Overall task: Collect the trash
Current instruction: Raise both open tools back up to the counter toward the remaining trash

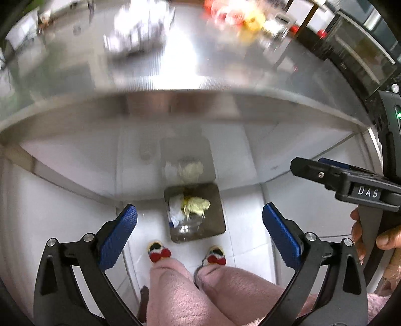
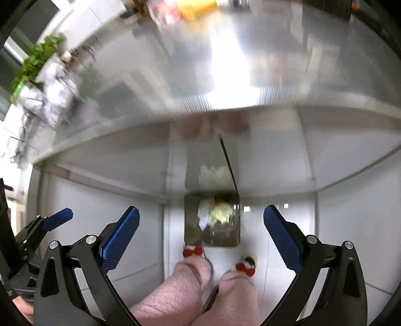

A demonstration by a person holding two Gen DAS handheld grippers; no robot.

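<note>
A square dark trash bin (image 1: 215,220) stands on the white floor below the steel counter's front edge; it also shows in the right wrist view (image 2: 193,233). Inside lie yellow crumpled paper (image 1: 199,204), white wrappers (image 1: 175,208) and a clear plastic piece (image 1: 188,224). My left gripper (image 1: 199,235) is open and empty, held above the bin. My right gripper (image 2: 201,237) is open and empty, also above the bin; it shows from the side in the left wrist view (image 1: 313,166). The left gripper shows at the left edge of the right wrist view (image 2: 59,217).
The steel counter (image 1: 175,75) fills the upper half, blurred, with red and yellow items (image 1: 235,15) at its far side. A green plant (image 2: 35,60) stands far left. The person's pink-trousered legs (image 1: 190,291) and slippers (image 1: 160,252) stand just in front of the bin.
</note>
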